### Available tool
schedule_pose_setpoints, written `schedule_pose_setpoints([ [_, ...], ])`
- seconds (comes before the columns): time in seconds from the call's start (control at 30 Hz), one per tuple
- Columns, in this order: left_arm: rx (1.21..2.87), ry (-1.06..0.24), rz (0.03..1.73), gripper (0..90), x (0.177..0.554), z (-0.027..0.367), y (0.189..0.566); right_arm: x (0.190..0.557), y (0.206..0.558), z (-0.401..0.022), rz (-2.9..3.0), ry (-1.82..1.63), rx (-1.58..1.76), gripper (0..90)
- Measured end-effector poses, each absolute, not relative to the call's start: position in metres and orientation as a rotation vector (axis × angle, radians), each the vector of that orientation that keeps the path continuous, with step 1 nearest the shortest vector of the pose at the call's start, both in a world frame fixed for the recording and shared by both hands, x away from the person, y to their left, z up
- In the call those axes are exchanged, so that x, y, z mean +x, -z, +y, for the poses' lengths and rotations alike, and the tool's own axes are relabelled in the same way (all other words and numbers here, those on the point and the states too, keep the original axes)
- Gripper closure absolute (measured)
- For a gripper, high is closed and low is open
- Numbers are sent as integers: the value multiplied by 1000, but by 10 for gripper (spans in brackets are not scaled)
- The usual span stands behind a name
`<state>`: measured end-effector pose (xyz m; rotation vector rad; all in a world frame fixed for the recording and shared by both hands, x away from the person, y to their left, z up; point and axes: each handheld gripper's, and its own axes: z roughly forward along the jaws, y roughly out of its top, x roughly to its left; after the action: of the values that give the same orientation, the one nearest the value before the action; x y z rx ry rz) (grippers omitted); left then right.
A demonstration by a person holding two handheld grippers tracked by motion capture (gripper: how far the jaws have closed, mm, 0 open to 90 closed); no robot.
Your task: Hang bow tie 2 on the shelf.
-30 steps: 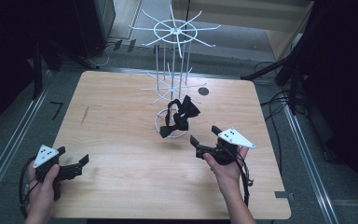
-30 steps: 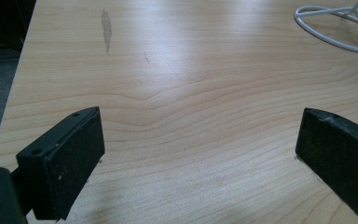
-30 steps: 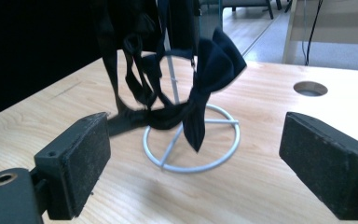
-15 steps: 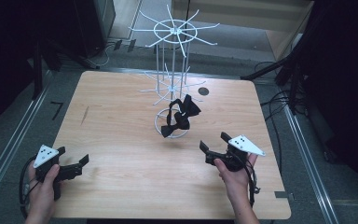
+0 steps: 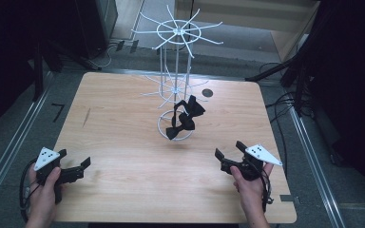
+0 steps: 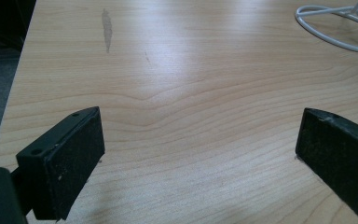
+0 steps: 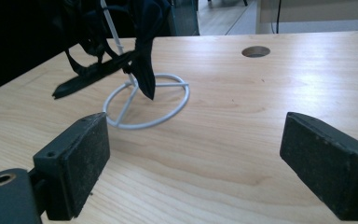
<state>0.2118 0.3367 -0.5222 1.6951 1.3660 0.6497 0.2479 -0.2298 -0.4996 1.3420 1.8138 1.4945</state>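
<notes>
A: Status of the black fabric bow ties (image 5: 184, 116)?

B: They hang on the white wire display stand (image 5: 176, 66), low down, just above its ring base (image 5: 164, 132), near the middle of the light wooden desk (image 5: 123, 123). In the right gripper view the dark fabric (image 7: 142, 42) drapes against the stand's post. Judged from that, the hanging looks done; nothing loose lies on the desk.

A: Grippers?

B: Right gripper (image 5: 229, 154), jaws spread wide, holding nothing, sits near the front edge. The bow ties lie at about 11 o'clock from it, well apart. Left gripper (image 5: 76, 166), jaws also spread and empty, rests near the front left corner; the ties are at roughly 2 o'clock, farther off.

A: Remaining?

B: Probably nothing but parking the hands, unless further pieces are to be hung.
</notes>
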Motion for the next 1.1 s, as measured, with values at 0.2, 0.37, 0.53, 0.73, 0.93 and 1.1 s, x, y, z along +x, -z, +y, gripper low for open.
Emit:
schedule_pose_setpoints([
  [0.2,1693,-656,1366,15,212,336,522,243,503,-242,1801,-1472,1348,89],
  [0.37,1692,-652,1367,15,212,337,522,238,509,-255,1796,-1459,1375,89],
  [0.53,1693,-650,1369,15,212,337,522,230,513,-271,1782,-1435,1399,89],
  [0.73,1694,-658,1374,15,212,337,522,223,523,-291,1771,-1380,1429,94],
  [0.93,1699,-656,1370,15,212,337,522,216,532,-313,1744,-1356,1482,95],
  [1.1,1698,-656,1372,15,212,338,522,210,538,-331,1720,-1337,1528,96],
])
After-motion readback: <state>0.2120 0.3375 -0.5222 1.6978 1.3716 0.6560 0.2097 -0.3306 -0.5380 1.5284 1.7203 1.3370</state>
